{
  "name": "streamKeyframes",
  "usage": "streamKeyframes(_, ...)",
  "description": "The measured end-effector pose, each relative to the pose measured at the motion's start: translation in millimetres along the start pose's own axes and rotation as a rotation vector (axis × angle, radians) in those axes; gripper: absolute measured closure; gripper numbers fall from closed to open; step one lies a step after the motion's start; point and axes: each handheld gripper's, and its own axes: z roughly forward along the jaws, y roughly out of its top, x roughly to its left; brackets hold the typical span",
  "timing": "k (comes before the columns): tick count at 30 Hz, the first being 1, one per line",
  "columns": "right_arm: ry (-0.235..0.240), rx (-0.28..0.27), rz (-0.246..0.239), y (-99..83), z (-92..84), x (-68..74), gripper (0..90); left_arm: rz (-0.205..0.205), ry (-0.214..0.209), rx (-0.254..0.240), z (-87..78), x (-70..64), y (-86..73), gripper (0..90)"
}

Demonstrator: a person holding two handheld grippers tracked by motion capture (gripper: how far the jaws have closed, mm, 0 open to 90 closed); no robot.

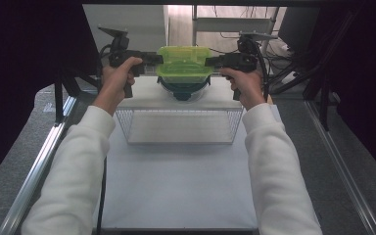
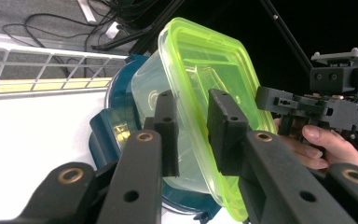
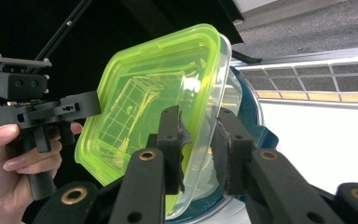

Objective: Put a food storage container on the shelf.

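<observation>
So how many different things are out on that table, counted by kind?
Clear container with a lime-green lid: 1
Dark teal container under it: 1
Wire mesh basket: 1
Hand-held grippers, left and right, one at each end of the lidded container: 2
Total: 5
</observation>
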Motion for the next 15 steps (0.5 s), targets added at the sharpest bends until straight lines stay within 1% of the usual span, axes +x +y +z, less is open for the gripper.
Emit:
streamKeyframes(3,-0.004,-0.007,0.029,0.2,2.5,-1.7,71.0,-0.012,-0.002,-0.005,3.2,3.7,0.2,71.9)
streamKeyframes(5,-0.004,-0.013,0.048,0.1,3.7,-2.8,70.4,-0.008,0.003,-0.010,4.7,4.5,0.0,70.5)
streamKeyframes(9,0.001,-0.012,0.060,0.4,4.3,-4.0,69.2,-0.014,-0.006,-0.013,6.8,7.4,-0.2,68.3)
streamKeyframes(11,-0.001,-0.014,0.056,0.5,4.4,-4.1,68.6,-0.013,-0.006,-0.014,7.4,7.7,-0.4,66.1)
streamKeyframes(12,-0.008,-0.018,0.047,0.4,4.5,-3.7,67.1,-0.002,0.007,-0.023,9.2,6.8,-0.9,65.2)
streamKeyframes(13,-0.020,-0.023,0.042,0.3,4.5,-3.0,64.2,0.000,0.017,-0.030,10.1,5.8,-1.1,63.4)
streamKeyframes(14,-0.032,-0.026,0.031,0.1,4.3,-2.1,61.1,0.000,0.017,-0.030,10.1,5.8,-1.1,60.2)
streamKeyframes(15,-0.037,-0.030,0.020,0.0,3.9,-1.3,58.8,-0.001,0.039,-0.035,12.1,5.0,-1.1,54.2)
